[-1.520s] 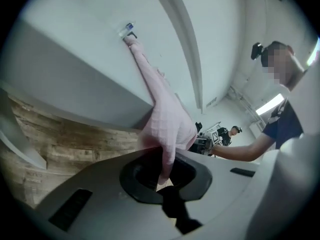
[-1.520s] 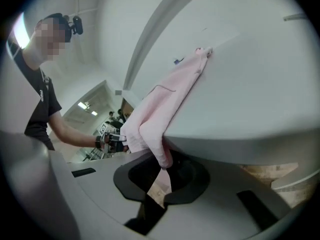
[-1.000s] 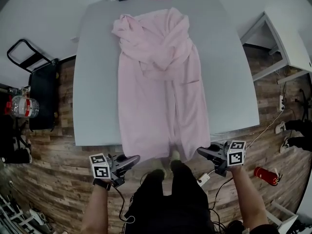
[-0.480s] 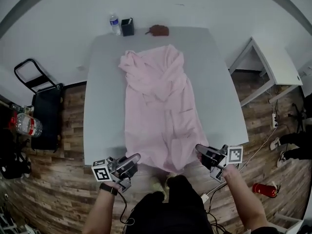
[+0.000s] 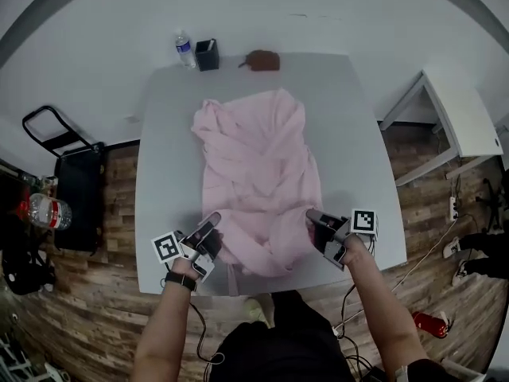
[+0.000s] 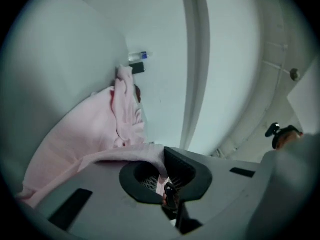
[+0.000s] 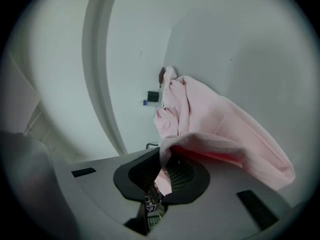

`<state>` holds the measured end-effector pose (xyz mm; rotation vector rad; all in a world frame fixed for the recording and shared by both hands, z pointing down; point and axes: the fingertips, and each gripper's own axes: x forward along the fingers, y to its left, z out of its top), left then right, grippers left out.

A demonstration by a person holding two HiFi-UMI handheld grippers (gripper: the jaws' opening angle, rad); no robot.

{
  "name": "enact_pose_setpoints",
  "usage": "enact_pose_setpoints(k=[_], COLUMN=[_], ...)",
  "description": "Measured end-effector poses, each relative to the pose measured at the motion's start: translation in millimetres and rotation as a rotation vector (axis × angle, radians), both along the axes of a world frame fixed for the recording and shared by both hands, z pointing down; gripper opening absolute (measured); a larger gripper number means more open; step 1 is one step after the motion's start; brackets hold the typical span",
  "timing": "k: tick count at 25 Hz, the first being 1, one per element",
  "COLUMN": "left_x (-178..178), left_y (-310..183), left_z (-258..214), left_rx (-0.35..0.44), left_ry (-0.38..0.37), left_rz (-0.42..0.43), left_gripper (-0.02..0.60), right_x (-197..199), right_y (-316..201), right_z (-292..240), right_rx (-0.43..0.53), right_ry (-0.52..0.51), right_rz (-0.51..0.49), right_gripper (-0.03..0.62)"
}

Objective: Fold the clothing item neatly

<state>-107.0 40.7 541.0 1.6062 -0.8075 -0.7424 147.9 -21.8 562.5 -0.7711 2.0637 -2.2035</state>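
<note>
Left gripper [image 5: 213,220]: jaws pressed together on a fold of the pink garment [image 5: 258,173], the cloth pinched between the pads and trailing off across the table [image 5: 163,134]; held low over the near left part of the tabletop.
Right gripper [image 5: 312,215]: likewise clamped on the garment's edge, a tuck of pink cloth caught between its pads; held over the near right part of the table, level with its partner.
Garment: spread lengthwise down the middle of the grey table, rumpled at the far end; its near end is gathered in a loose bulge between the two grippers.
Far edge of table: a water bottle [image 5: 184,50] and a black holder [image 5: 207,55] stand side by side, a small brown item [image 5: 261,60] lies to their right; all three sit apart from the cloth.
Around the table: a black cart [image 5: 67,165] and a large plastic bottle [image 5: 49,212] on the wood floor to the left, a white side table [image 5: 461,122] to the right.
Person: both forearms reach in from the near side of the table.
</note>
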Motion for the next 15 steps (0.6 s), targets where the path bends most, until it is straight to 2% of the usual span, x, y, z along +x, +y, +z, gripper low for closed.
enact_pose_setpoints(k=[3, 5, 7, 8, 9, 10, 11, 13, 15], left_x=[-24, -42, -52, -53, -51, -48, -45, -41, -39], left_y=[-32, -47, -54, -56, -57, -57, -56, -50, -45], left_z=[26, 44, 61, 65, 66, 64, 60, 54, 50], left_rx=[-0.11, -0.175, -0.224, -0.238, -0.243, -0.24, -0.236, -0.24, -0.256], left_ry=[0.063, 0.069, 0.059, 0.059, 0.063, 0.064, 0.058, 0.032, 0.007], left_rz=[-0.129, -0.213, -0.26, -0.264, -0.255, -0.237, -0.215, -0.172, -0.133], left_gripper=[0.009, 0.009, 0.009, 0.017, 0.054, 0.089, 0.099, 0.101, 0.101], right_x=[1, 7, 14, 18, 21, 24, 27, 29, 13], right_y=[-43, -68, -80, -78, -73, -67, -61, -48, -15], right_z=[9, 13, 12, 7, -1, -11, -23, -45, -51], right_rx=[-0.061, -0.072, -0.049, -0.024, 0.011, 0.063, 0.138, 0.342, 0.595], right_ry=[-0.103, -0.163, -0.186, -0.193, -0.191, -0.17, -0.124, 0.031, 0.231], right_rz=[0.122, 0.192, 0.19, 0.149, 0.085, 0.009, -0.071, -0.241, -0.505], right_gripper=[0.039, 0.161, 0.193, 0.201, 0.204, 0.207, 0.207, 0.207, 0.207])
